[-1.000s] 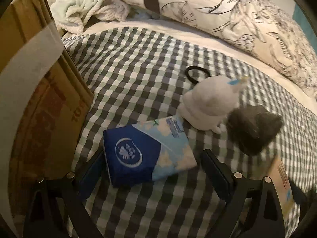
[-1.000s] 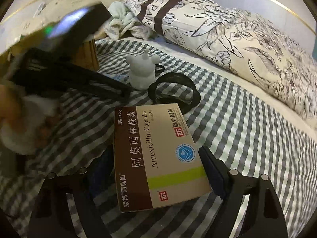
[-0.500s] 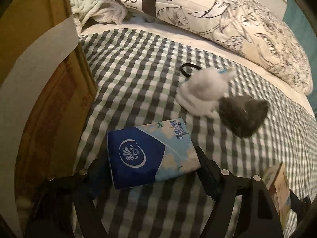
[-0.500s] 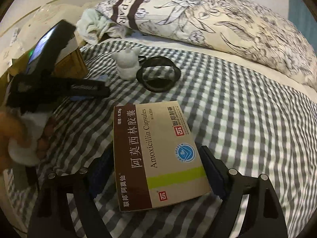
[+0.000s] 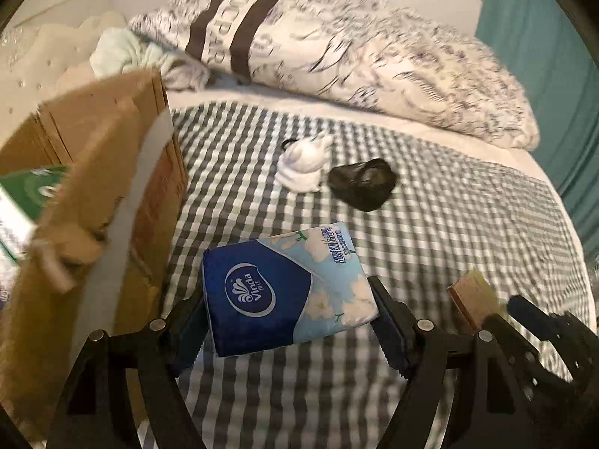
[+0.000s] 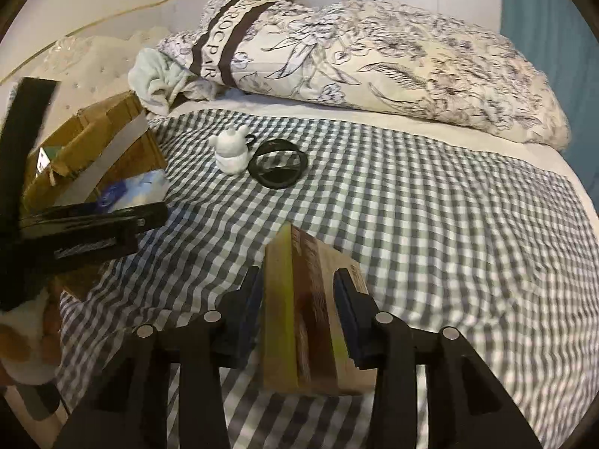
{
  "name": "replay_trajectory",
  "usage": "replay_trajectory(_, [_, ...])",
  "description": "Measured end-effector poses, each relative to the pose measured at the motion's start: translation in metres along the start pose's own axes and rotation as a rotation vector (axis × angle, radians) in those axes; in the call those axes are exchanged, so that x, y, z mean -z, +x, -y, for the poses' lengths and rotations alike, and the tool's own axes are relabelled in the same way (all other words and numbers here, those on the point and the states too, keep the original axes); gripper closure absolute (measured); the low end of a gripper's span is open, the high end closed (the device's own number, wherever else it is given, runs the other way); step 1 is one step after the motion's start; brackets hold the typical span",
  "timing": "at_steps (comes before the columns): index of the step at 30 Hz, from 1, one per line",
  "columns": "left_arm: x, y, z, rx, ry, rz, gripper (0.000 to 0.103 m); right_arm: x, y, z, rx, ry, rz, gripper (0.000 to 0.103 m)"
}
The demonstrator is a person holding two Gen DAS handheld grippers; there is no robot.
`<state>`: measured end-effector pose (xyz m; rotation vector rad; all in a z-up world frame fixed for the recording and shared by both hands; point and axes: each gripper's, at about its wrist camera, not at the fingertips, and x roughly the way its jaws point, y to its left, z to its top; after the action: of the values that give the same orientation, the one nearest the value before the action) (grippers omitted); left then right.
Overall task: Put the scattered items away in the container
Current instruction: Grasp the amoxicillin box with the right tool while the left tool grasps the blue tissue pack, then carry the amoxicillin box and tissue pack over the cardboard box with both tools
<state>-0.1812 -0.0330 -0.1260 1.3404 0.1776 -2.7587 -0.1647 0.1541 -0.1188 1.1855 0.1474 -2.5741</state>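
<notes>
tissue pack (image 5: 288, 292) in left hand-held gripper (image 5: 288, 321), med box (image 6: 310, 321) in right (image 6: 299, 314).

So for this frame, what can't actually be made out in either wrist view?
- Cardboard box contents: left wrist view, near flap hides all but a green pack.
- Medicine box print: right wrist view, blurred, held edge-on by the right gripper.
- Dark lump: left wrist view, too dim to identify.
- Hair tie: left wrist view, mostly behind the white figurine.
- Tissue pack small print: motion-blurred, held in the left gripper.
</notes>
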Motion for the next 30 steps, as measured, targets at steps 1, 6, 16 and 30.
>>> replay_trajectory(1, [0.002,-0.008,0.002,0.008,0.008,0.008,0.024,0.002,-0.002,0.0,0.01,-0.003,-0.008,0.065])
replay_trajectory(6, [0.019,-0.045,0.001,0.016,0.029,0.045,0.024,0.017,-0.013,0.002,0.012,0.014,-0.002,0.065])
replay_trajectory(16, [0.05,-0.081,-0.01,0.007,0.041,0.067,0.024,0.034,0.021,-0.015,0.113,-0.044,-0.028,0.018])
replay_trajectory(30, [0.052,-0.091,-0.017,0.008,0.026,0.075,0.024,0.039,0.019,0.009,0.013,0.09,-0.078,0.028])
